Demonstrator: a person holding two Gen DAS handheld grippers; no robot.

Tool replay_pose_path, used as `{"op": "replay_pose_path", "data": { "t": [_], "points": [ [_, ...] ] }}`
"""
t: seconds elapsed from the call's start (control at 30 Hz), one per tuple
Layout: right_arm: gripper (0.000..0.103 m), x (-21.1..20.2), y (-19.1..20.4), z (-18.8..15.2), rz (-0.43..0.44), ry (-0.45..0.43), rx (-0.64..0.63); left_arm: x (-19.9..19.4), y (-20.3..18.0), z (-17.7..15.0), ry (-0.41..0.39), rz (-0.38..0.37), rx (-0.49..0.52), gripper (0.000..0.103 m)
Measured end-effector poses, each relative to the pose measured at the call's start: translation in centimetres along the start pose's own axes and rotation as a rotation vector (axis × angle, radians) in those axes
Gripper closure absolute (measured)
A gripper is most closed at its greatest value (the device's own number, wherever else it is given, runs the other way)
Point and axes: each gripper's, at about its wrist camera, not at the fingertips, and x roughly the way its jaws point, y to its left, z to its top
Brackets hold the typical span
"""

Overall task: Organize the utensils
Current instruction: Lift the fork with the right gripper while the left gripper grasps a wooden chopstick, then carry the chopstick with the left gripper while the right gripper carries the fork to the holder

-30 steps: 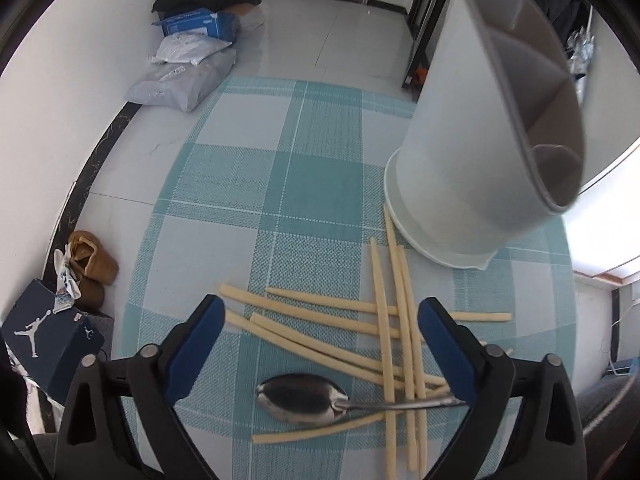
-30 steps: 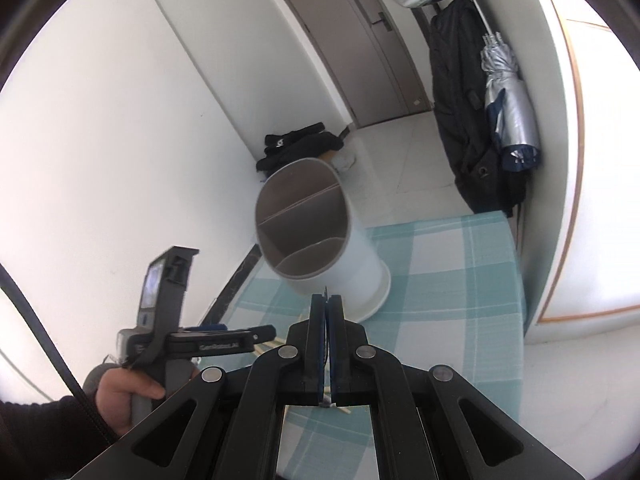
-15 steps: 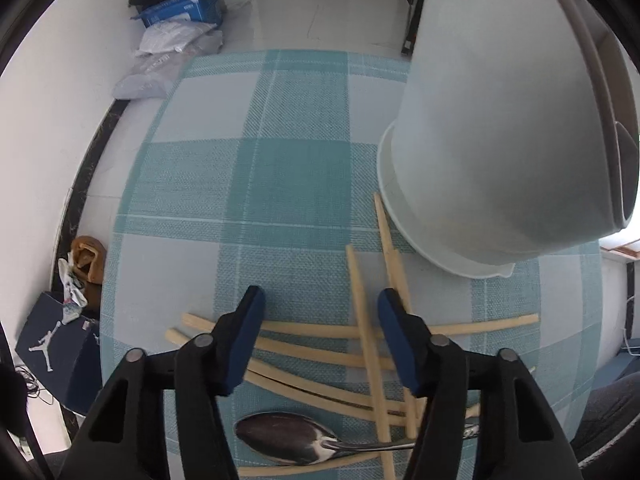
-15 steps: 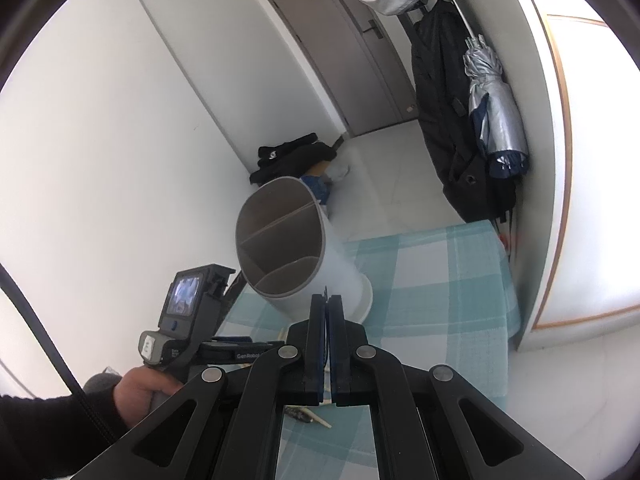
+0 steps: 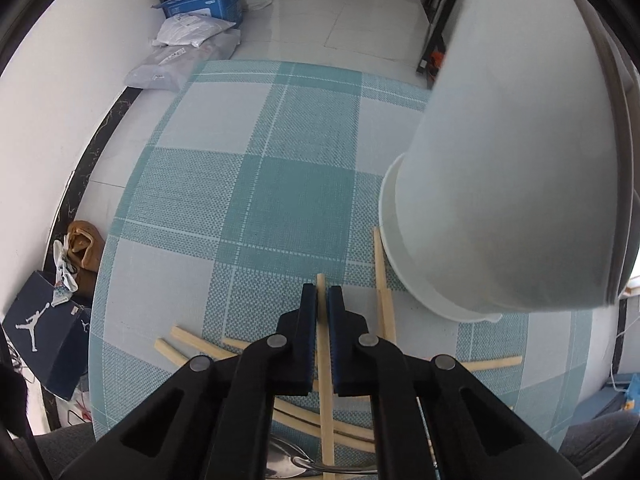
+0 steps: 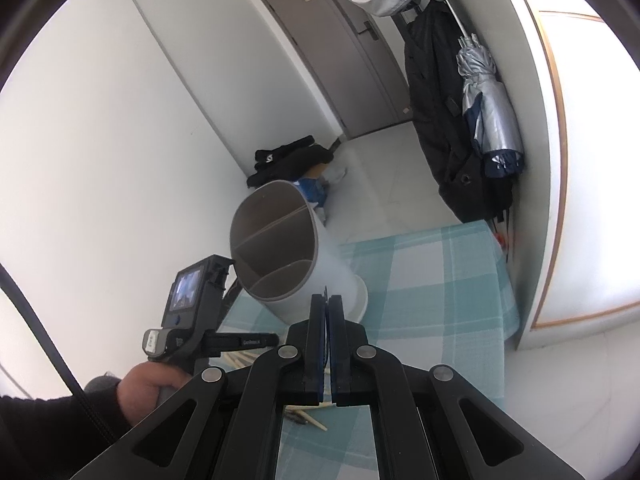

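On the checked tablecloth (image 5: 280, 184), one white divided holder (image 5: 500, 184) stands far right. Near it lie about eight chopsticks (image 5: 192, 344) in a loose, crossed pile, and one spoon (image 5: 288, 464) nearest. Left gripper (image 5: 322, 300) pinches one chopstick (image 5: 325, 360). Right gripper (image 6: 328, 312) is nearly closed on a thin dark sliver; what it is, I cannot tell.
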Motion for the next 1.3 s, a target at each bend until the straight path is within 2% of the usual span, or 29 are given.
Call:
{"op": "replay_pose_path", "data": {
  "t": [0.23,0.4,0.6,0.9,1.3],
  "points": [
    [0.102,-0.1,0.4,-0.2,-0.033,-0.008,-0.023,-2.8,2.3,0.8,-0.128,-0.042,-0.141,0.101],
    [0.102,0.1,1.3,-0.4,-0.061,-0.018,-0.063,-5.4,3.4,1.5,-0.247,-0.083,-0.19,0.101],
    [0.102,0.4,2.3,-0.8,-0.08,-0.022,-0.093,-6.8,3.7,2.1,-0.303,-0.15,-0.204,0.101],
    [0.102,0.7,3.6,-1.1,-0.092,-0.031,-0.129,-9.3,4.0,1.5,-0.367,-0.221,-0.186,0.101],
    [0.102,-0.6,5.7,0.1,-0.119,-0.087,-0.194,-15.4,1.9,-0.9,-0.511,-0.256,-0.013,0.101]
  ]
}}
